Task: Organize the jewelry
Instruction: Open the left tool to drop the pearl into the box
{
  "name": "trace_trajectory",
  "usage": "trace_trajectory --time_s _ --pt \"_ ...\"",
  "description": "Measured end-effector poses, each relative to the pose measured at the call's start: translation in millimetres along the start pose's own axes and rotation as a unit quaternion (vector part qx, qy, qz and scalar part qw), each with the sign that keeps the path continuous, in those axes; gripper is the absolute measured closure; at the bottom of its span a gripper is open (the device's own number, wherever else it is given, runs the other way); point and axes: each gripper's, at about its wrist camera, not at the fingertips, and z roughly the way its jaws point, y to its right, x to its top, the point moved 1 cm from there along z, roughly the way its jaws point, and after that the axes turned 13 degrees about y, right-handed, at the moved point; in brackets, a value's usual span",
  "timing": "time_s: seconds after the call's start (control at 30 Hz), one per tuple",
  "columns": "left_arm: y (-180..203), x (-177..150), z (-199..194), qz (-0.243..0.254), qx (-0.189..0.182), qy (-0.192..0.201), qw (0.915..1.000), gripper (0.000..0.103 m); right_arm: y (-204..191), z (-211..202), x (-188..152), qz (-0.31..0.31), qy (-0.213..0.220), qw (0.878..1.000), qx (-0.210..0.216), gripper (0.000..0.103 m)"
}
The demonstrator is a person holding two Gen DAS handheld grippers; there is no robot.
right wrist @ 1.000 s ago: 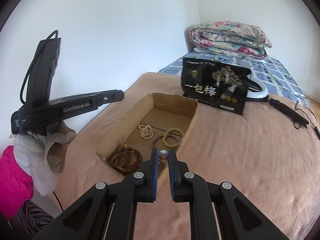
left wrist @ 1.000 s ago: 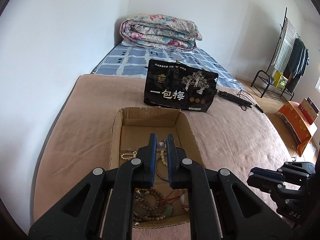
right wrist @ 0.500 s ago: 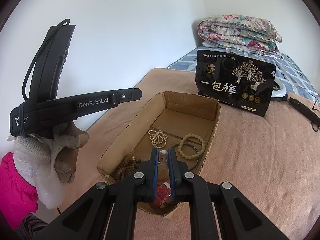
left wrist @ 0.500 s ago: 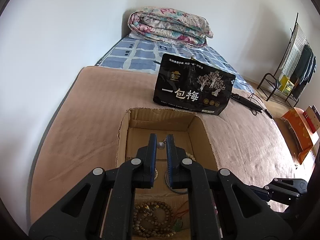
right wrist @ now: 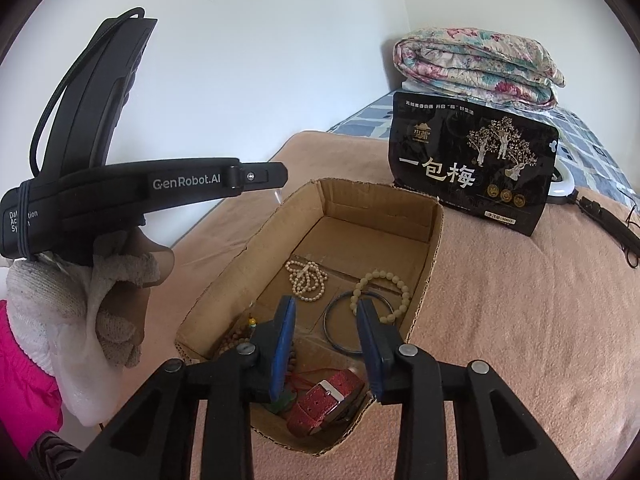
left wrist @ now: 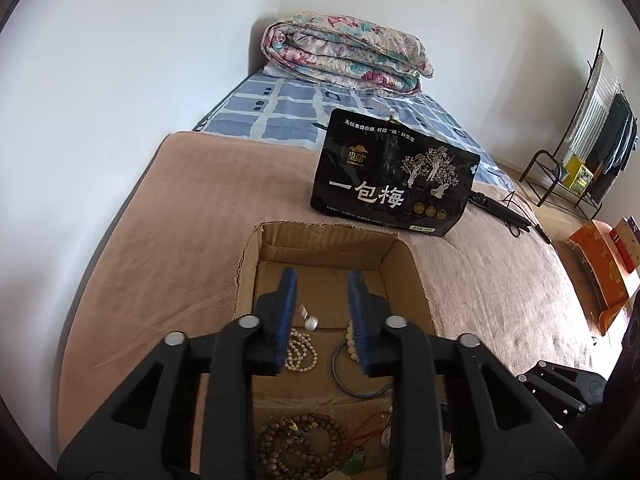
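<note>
**Cardboard box holds the jewelry, both jaws just opened over it**

Cardboard is what fills the lower middle of your left wrist view: the open box [left wrist: 248, 264] sits on the tan blanket [left wrist: 192, 208] of the bed, with the black snack bag [left wrist: 394, 184] standing just behind it. Your left gripper [left wrist: 322, 312] hangs above the box with its jaws spread; they have just been opening. A small pearl pendant [left wrist: 310, 322] shows between the jaws in the frame, free of both pads, so it looks released over the box. Below it lie the pearl necklace [left wrist: 302, 354], the dark bangle [left wrist: 360, 376] with a pale bead bracelet [left wrist: 351, 340] partly behind the right pad, and, at the bottom edge, the brown bead strand [left wrist: 300, 448].

In your right wrist view the box runs from the centre to the lower middle. Your right gripper [right wrist: 326, 344] also stands with jaws spread, just opened, and nothing is between the pads. Past them lie the pearl necklace [right wrist: 306, 276], the pale bead bracelet [right wrist: 380, 292] overlapping the dark bangle [right wrist: 340, 332], and, nearest you, the red watch strap [right wrist: 324, 400]. Your gloved left hand [right wrist: 100, 292] holds its gripper at the left of the frame.

Judging from this, most pieces are already in the box, heaped loosely; sorting or spacing them may be what remains.
</note>
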Motion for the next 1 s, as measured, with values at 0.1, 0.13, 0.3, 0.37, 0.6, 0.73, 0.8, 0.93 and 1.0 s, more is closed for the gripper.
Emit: trace_trajectory --time_s 0.1,0.13,0.3,0.37,0.6,0.73,0.8,0.93,1.0 --pt "0 2 -5 0.003 0.001 0.006 1.0 0.07 -1 -4 1 -0.001 0.004 1.0 -0.001 0.067" --pt "0 3 -7 0.004 0.002 0.009 0.9999 0.07 -2 -5 2 -0.003 0.005 1.0 -0.001 0.066" --pt "4 7 -20 0.012 0.008 0.023 0.9996 0.07 -4 -15 5 -0.005 0.014 1.0 -0.002 0.066" --pt "7 8 -27 0.018 0.009 0.029 0.9994 0.07 -5 -21 7 -0.008 0.019 1.0 -0.001 0.066" --pt "18 11 -54 0.026 0.018 0.049 0.9983 0.07 -5 -43 11 -0.017 0.032 0.999 -0.005 0.066" --pt "24 13 -71 0.026 0.023 0.062 0.9974 0.07 -3 -55 12 -0.02 0.038 0.999 -0.007 0.066" --pt "26 13 -80 0.025 0.025 0.066 0.9972 0.07 -3 -62 12 -0.021 0.039 0.999 -0.008 0.065" --pt "34 10 -101 0.018 0.026 0.074 0.9968 0.07 2 -78 13 -0.017 0.048 0.999 -0.017 0.057" --pt "40 8 -111 0.024 0.029 0.077 0.9963 0.07 6 -86 13 -0.014 0.051 0.998 -0.021 0.056"
